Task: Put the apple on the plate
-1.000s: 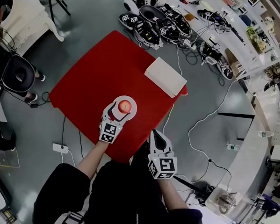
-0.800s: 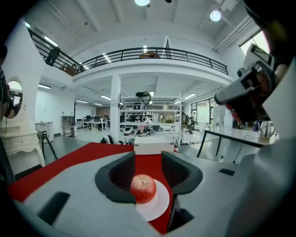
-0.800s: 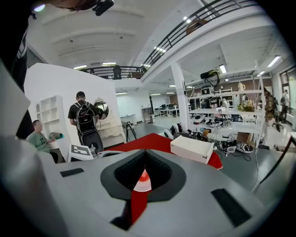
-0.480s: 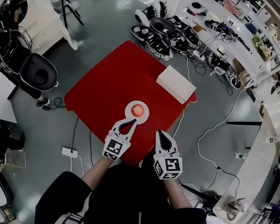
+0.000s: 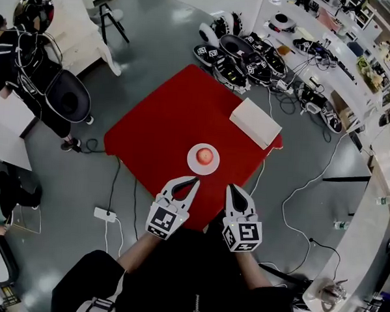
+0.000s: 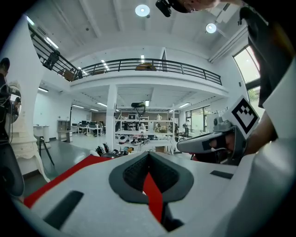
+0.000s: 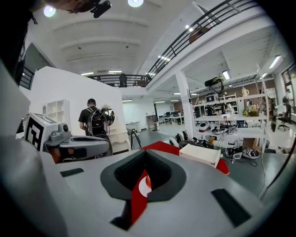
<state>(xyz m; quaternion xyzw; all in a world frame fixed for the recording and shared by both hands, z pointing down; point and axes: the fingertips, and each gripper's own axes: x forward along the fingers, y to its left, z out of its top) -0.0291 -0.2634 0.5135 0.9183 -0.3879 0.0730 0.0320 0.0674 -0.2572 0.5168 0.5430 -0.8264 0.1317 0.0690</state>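
The apple [image 5: 207,156] rests on the plate [image 5: 192,163], at one o'clock from the left gripper [image 5: 194,182] and eleven o'clock from the right gripper [image 5: 233,187], both pinched closed and empty.

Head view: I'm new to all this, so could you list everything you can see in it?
apple: one, red, on the plate
plate: one, white, on the table's near side
table: one, red, on the grey floor
box: one, white, at the table's right corner
power strip: one, white, on the floor to the table's left
black-and-white gear: a heap, too many to count, on the floor beyond the table
bystander: one, in dark clothes, upper left
left claw: one, white with a marker cube, shut and empty, just short of the plate
right claw: one, same look, shut and empty, beside the left claw
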